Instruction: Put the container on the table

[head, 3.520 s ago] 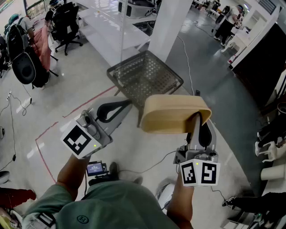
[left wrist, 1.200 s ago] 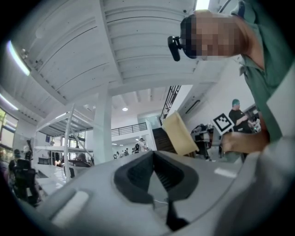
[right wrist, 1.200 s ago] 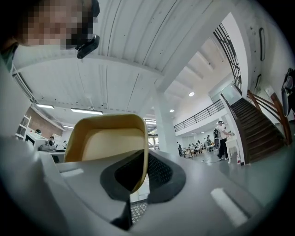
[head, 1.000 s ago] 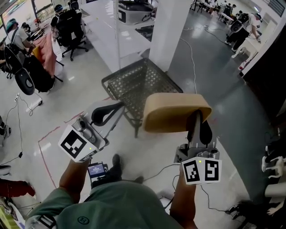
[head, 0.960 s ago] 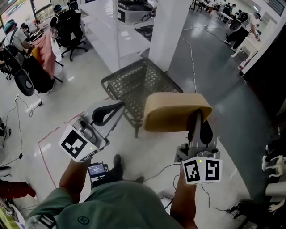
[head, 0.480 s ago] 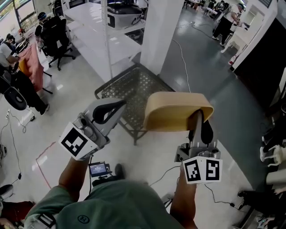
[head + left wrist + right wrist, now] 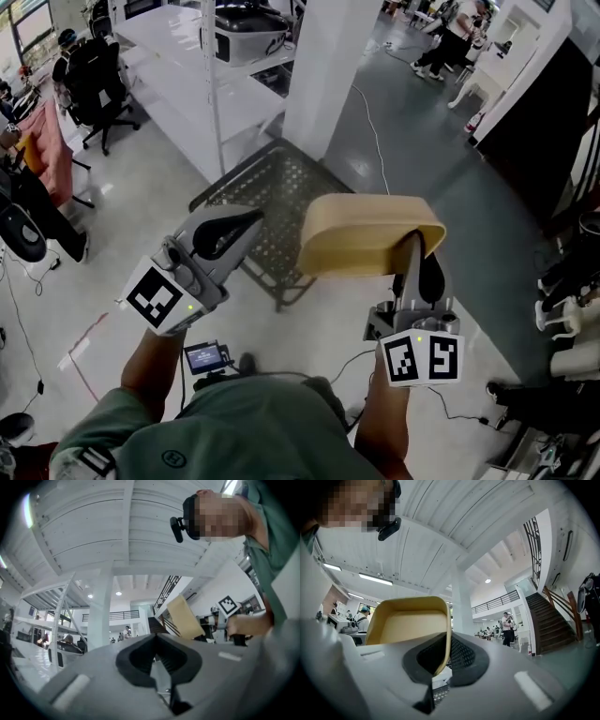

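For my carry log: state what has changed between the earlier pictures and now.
The person has walked forward: the mesh table has slid down the head view and now lies closer to both grippers. Nothing was taken hold of or let go. Unchanged: the right gripper stays shut on the wall of the tan container, carried in the air; the left gripper stays shut and empty.

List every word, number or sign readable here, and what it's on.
No legible words or numbers anywhere.
Left marker cube, right marker cube: black-and-white square patterns, not text.
Small screen at the person's waist: lit, too small to read.
Emblem on the green shirt: too small to read.
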Demonstrator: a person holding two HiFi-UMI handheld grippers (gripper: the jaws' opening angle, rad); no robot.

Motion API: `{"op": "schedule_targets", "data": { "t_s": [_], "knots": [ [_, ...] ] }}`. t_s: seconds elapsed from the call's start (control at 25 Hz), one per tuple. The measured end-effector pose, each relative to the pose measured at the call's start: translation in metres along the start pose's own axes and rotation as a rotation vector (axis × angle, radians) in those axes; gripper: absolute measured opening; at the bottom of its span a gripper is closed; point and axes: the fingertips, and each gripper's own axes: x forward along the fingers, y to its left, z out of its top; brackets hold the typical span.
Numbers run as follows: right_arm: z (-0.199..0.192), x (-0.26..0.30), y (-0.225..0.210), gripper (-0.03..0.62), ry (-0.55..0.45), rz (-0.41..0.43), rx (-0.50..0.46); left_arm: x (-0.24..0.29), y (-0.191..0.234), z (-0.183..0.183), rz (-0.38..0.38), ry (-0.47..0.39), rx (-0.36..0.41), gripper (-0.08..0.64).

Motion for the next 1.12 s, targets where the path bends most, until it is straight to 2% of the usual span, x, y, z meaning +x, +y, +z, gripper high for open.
{"op": "schedule_targets", "data": {
  "t_s": [0.24, 0.52, 0.96, 1.12],
  "knots": [
    [-0.024, 0.035, -0.011, 0.008, 0.021, 0.029, 0.013, 0.010, 0.023, -0.028, 0.039, 0.024, -0.015, 0.003],
    [-0.032, 0.087, -0.051, 0.008, 0.018, 0.138, 0.073, 0.052, 0.038, -0.034, 0.142, 0.070, 0.015, 0.003],
    [-0.037, 0.126, -0.156, 0.008, -0.007, 0.253, 0.150, 0.145, 0.010, -0.044, 0.257, 0.142, 0.081, 0.003],
    [-0.028, 0.128, -0.171, 0.008, -0.010, 0.292, 0.172, 0.158, -0.001, -0.033, 0.296, 0.160, 0.097, 0.003]
  ]
}}
